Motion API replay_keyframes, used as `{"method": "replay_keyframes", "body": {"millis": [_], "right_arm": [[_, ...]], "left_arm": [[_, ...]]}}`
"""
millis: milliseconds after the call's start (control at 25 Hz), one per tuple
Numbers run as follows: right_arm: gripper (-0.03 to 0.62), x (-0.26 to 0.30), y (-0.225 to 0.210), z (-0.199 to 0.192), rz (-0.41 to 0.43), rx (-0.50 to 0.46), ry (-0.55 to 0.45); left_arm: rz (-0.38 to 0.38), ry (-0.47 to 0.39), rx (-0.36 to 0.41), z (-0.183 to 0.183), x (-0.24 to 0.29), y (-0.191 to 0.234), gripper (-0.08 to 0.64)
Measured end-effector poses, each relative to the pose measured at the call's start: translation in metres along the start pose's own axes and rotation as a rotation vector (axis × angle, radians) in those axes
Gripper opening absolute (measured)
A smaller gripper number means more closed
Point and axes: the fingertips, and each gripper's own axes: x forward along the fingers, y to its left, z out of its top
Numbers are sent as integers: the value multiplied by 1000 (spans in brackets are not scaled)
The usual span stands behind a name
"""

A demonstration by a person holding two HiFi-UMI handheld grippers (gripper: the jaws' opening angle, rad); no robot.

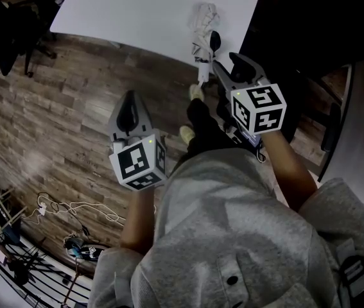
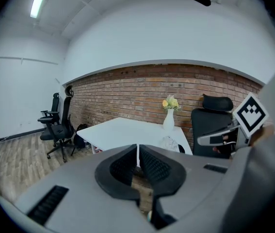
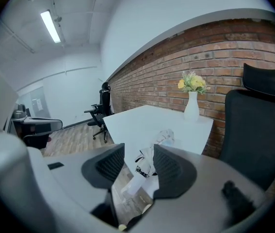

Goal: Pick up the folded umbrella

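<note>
Left gripper (image 1: 129, 104) sits off the near edge of the white table (image 1: 137, 11), out over the wood floor (image 1: 53, 95), its fingers pressed together with nothing between them. Now to the folded umbrella (image 1: 202, 34): it lies on the table by the near edge, close to the table's right corner, pale handle poking out past that edge. Right gripper (image 1: 228, 53) is up at the same edge, just right of the handle, fingers spread, the umbrella lined up between them but not pinched. On the table's far side stands a vase of flowers (image 3: 191, 106)
</note>
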Motion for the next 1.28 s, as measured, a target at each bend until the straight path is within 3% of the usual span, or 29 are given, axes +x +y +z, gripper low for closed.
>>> {"method": "replay_keyframes", "body": {"millis": [720, 1280], "right_arm": [[244, 55, -36, -24, -57, 118, 50], [310, 105, -58, -41, -115, 254, 99]], "left_arm": [[-6, -26, 72, 10, 56, -28, 25], [-19, -1, 85, 5, 88, -44, 25]]}}
